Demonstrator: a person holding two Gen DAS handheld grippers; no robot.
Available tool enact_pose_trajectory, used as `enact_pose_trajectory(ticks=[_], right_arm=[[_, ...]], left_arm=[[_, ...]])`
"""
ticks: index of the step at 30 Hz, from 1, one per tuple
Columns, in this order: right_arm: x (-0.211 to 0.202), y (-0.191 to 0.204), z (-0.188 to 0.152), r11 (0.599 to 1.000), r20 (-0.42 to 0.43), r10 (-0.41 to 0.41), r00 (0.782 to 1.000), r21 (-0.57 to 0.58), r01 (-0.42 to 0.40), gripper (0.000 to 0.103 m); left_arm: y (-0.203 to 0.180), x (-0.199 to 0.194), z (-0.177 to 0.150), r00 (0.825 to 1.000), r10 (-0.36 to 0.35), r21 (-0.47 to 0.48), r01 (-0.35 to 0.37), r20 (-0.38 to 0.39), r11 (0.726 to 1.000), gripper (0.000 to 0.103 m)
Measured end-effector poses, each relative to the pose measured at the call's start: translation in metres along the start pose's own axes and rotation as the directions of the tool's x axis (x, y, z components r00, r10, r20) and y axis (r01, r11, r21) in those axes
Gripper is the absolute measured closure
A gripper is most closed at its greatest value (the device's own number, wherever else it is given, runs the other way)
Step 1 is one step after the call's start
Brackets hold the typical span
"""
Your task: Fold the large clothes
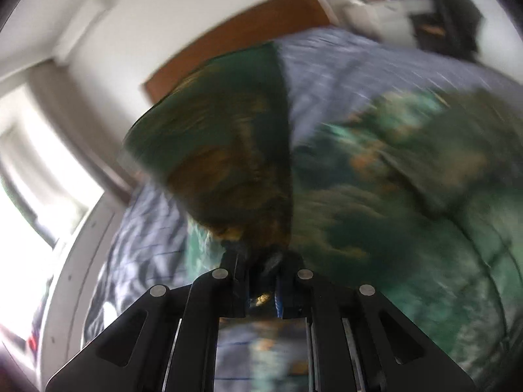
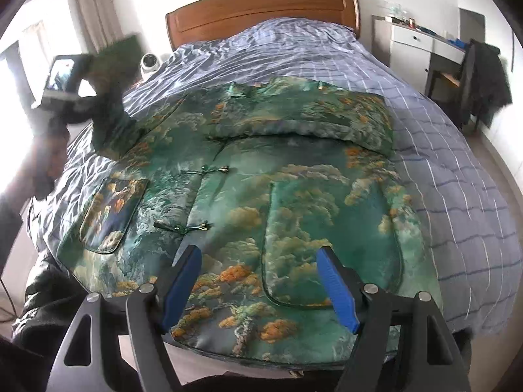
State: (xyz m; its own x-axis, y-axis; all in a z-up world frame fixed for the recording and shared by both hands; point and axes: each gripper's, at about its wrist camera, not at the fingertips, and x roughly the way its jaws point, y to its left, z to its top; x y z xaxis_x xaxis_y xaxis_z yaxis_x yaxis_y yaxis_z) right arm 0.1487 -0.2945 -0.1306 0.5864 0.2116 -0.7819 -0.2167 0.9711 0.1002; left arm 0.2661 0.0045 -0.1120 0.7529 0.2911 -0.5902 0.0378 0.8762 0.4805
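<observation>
A large green jacket point(image 2: 261, 176) with an orange and white landscape print lies front up on the bed; its right sleeve is folded across the chest. My left gripper point(image 1: 261, 261) is shut on the jacket's left sleeve point(image 1: 228, 143) and holds it lifted above the bed; the view is blurred. In the right wrist view that gripper point(image 2: 81, 75) and the raised sleeve point(image 2: 111, 98) show at the far left. My right gripper point(image 2: 258, 261) is open and empty, hovering over the jacket's hem near the right pocket point(image 2: 327, 238).
The bed has a blue checked duvet point(image 2: 441, 170) and a wooden headboard point(image 2: 261, 9). A white dresser point(image 2: 415, 42) and a chair with dark clothes point(image 2: 483, 78) stand at the right. A small white round device point(image 2: 150, 62) sits at the bed's left. A window is at the left.
</observation>
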Motion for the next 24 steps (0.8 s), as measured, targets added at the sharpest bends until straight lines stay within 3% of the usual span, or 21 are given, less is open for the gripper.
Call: enact_pose_trajectory(ticks=[4,6,7,8,9,10,11,15,18,21,24], right_arm=[[-0.002,-0.006,-0.002,1.000,-0.002,-0.004,1.000,0.025,0.004,0.028],[-0.004,-0.005,0.001,1.000,0.005,-0.003,1.000,0.021,0.002,0.028],[-0.004,-0.004,0.002,1.000,0.007,0.001,1.000,0.016,-0.001,0.028],[-0.004,-0.002,0.007,1.000,0.008,0.010,1.000,0.002,-0.010,0.028],[-0.004,0.000,0.012,1.000,0.009,0.017,1.000,-0.013,-0.017,0.028],[-0.004,0.002,0.016,0.999,0.010,0.023,1.000,-0.025,-0.023,0.028],[-0.003,0.005,0.023,0.998,0.013,0.033,0.999,-0.048,-0.032,0.028],[0.010,0.010,0.059,0.993,0.009,0.099,0.995,-0.067,-0.098,0.028],[0.043,0.007,0.097,0.977,-0.022,0.211,0.977,0.040,-0.210,0.028],[0.090,0.006,0.125,0.921,-0.055,0.355,0.933,0.193,-0.339,0.028],[0.138,0.014,0.139,0.866,-0.089,0.445,0.891,0.296,-0.403,0.028]], left_arm=[[-0.059,0.006,-0.013,0.996,-0.074,0.095,0.079,-0.055,0.992,0.092],[-0.080,0.009,-0.022,0.992,-0.092,0.130,0.103,-0.088,0.986,0.083],[-0.090,0.007,-0.028,0.990,-0.097,0.149,0.111,-0.098,0.983,0.075],[-0.094,0.005,-0.033,0.990,-0.103,0.156,0.118,-0.099,0.981,0.055],[-0.096,-0.001,-0.038,0.987,-0.125,0.156,0.139,-0.096,0.978,0.046],[-0.096,-0.007,-0.042,0.986,-0.144,0.151,0.156,-0.089,0.976,0.028],[-0.094,-0.017,-0.049,0.984,-0.163,0.141,0.172,-0.079,0.975,0.020],[-0.077,-0.045,-0.076,0.973,-0.215,0.080,0.222,-0.087,0.972,0.019],[-0.055,-0.055,-0.090,0.964,-0.244,-0.029,0.242,-0.107,0.970,0.019],[-0.030,-0.057,-0.103,0.961,-0.249,-0.144,0.232,-0.119,0.962,0.019],[-0.009,-0.063,-0.115,0.961,-0.248,-0.230,0.215,-0.124,0.949,0.019]])
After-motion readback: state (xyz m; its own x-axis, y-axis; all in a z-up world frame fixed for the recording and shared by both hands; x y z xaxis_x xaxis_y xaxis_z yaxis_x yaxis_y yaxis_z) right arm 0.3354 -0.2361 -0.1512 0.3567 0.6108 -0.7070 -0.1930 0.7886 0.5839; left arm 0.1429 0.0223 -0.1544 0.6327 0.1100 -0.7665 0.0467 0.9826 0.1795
